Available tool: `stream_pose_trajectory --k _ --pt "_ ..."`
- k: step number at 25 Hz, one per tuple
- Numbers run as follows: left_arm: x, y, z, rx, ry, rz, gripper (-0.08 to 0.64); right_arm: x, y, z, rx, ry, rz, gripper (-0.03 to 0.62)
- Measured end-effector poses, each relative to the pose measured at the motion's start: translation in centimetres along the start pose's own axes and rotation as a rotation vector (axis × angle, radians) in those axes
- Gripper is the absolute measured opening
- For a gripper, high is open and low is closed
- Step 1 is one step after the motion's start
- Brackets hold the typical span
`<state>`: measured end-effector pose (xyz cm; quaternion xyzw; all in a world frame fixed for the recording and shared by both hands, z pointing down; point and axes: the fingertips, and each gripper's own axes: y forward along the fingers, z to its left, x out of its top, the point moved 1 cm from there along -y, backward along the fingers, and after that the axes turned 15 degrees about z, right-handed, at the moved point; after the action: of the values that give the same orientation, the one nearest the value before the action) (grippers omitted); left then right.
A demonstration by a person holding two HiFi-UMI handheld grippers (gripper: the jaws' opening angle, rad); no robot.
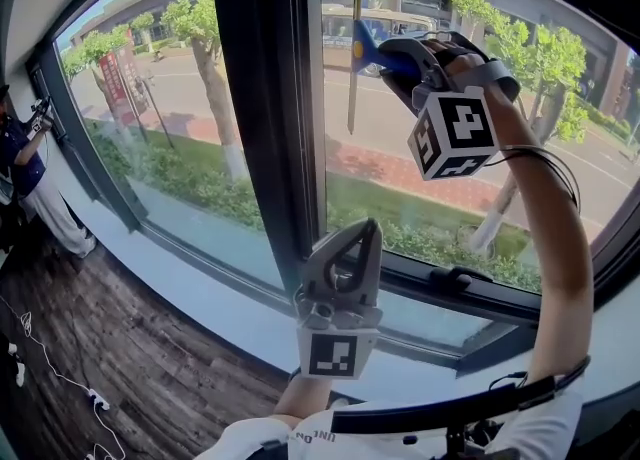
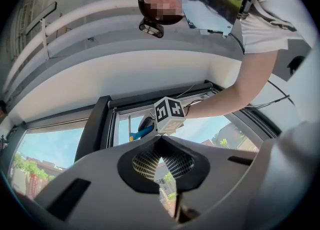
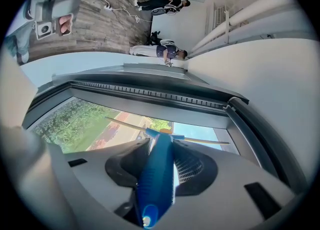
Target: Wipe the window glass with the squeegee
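Observation:
The squeegee has a blue handle (image 1: 372, 51) and a thin blade (image 1: 353, 68) standing upright against the right window pane (image 1: 420, 178). My right gripper (image 1: 398, 56) is raised high and shut on the handle. In the right gripper view the blue handle (image 3: 157, 174) runs between the jaws and the blade (image 3: 195, 139) lies across the glass (image 3: 100, 124) near the top frame. My left gripper (image 1: 368, 230) hangs lower, in front of the bottom frame, shut with nothing in it. From the left gripper (image 2: 161, 144) I see the squeegee handle (image 2: 141, 133) above.
A wide dark mullion (image 1: 260, 98) separates the two panes. A window handle (image 1: 455, 278) sits on the lower frame above the pale sill (image 1: 200, 288). A person (image 1: 25, 163) stands at the far left. Cables (image 1: 60, 378) lie on the wooden floor.

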<state>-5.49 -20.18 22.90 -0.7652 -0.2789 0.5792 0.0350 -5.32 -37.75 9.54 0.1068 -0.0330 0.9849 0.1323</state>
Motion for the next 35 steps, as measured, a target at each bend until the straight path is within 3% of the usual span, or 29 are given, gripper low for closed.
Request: stream_pose_trajectory --k 25,35 --pt "1.6 1.2 -5.6 -0.143 -0.035 -0.048 0.002 -8.5 -6.0 1.8 0.001 0.03 0.124 0.144" --pt "2.4 4.1 -6.8 -0.178 -0.033 -0.077 0.002 -11.3 -8.1 2.6 0.005 0.038 0.166 0.144"
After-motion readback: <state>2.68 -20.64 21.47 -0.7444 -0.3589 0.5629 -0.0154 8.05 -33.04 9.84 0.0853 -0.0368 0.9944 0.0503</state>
